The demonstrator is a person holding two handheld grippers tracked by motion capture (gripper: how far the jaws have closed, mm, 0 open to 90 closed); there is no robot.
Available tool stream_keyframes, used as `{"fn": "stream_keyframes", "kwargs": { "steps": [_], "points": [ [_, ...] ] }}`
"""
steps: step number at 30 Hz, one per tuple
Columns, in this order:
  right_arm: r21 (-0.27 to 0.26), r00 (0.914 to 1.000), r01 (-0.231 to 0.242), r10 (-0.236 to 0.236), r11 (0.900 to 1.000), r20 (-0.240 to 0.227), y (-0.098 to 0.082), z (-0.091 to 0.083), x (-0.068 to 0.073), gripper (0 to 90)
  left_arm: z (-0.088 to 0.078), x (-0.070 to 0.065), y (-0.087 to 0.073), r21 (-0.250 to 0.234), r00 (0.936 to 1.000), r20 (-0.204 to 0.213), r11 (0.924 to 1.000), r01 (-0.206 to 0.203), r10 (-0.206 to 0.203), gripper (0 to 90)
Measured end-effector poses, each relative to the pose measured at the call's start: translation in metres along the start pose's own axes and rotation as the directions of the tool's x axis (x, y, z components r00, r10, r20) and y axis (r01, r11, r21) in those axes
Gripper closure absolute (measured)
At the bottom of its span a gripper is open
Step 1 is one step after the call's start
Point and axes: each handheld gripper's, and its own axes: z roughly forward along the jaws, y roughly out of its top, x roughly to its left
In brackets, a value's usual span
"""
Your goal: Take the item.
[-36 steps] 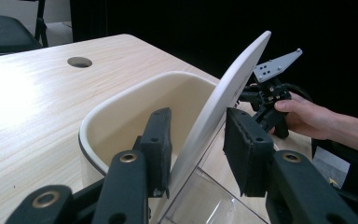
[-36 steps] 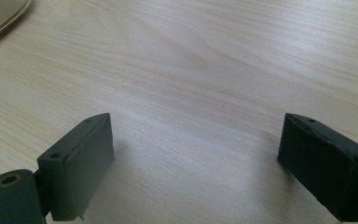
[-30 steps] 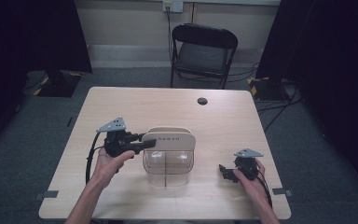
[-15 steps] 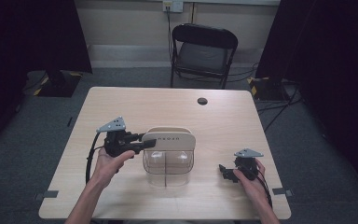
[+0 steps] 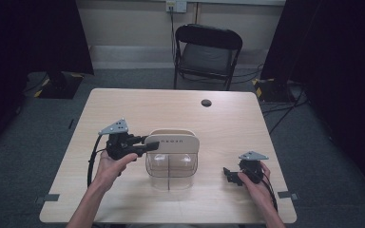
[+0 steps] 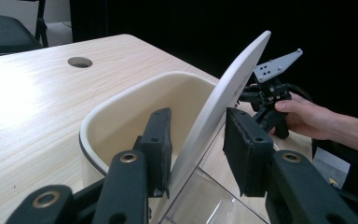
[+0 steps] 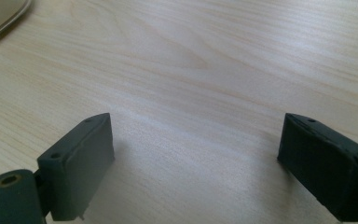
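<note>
In the right gripper view, the right gripper (image 7: pixel 193 154) is seen with its jaws spread wide apart over bare wood, nothing between them; a pale curved edge of the container's base is glimpsed beyond the jaws, at the far upper left. In the high view this gripper (image 5: pixel 231 175) is held low over the table (image 5: pixel 123 102) by the right hand (image 5: pixel 256 183), well apart from the clear container (image 5: pixel 171 166), towards which its jaws point.

In the left gripper view, the left gripper (image 6: pixel 196 147) is seen with its jaws set on either side of a thin cream lid (image 6: pixel 223 102), which stands tilted on edge between them. One pad (image 6: pixel 161 144) is seen touching the lid's face, while the other pad (image 6: pixel 242 149) stands just beside it with a gap showing, so the jaws are not clenched on it. Beyond the near jaw a cream tub (image 6: pixel 135 107) is seen, and below the lid a clear wall of the container. Farther off, past the lid, the other hand and its gripper are visible.

In the high view the left gripper (image 5: pixel 149 145), held by the left hand (image 5: pixel 111 164), is placed at the lid's end. Beyond the container, a dark round hole (image 5: pixel 206 102) is seen in the tabletop, and farther still a black folding chair (image 5: pixel 208 54) on the floor
</note>
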Motion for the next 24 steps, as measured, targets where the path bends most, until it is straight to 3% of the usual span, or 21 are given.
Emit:
{"fn": "stream_keyframes", "kwargs": {
  "steps": [24],
  "points": [
    [0.000, 1.0000, 0.000, 0.000, 1.000, 0.000, 0.0000, 0.0000, 0.0000, 9.7, -0.0001, 0.0000, 0.0000, 0.002, 1.0000, -0.002, 1.0000, 0.004, -0.004, 61.9]
  ]
}}
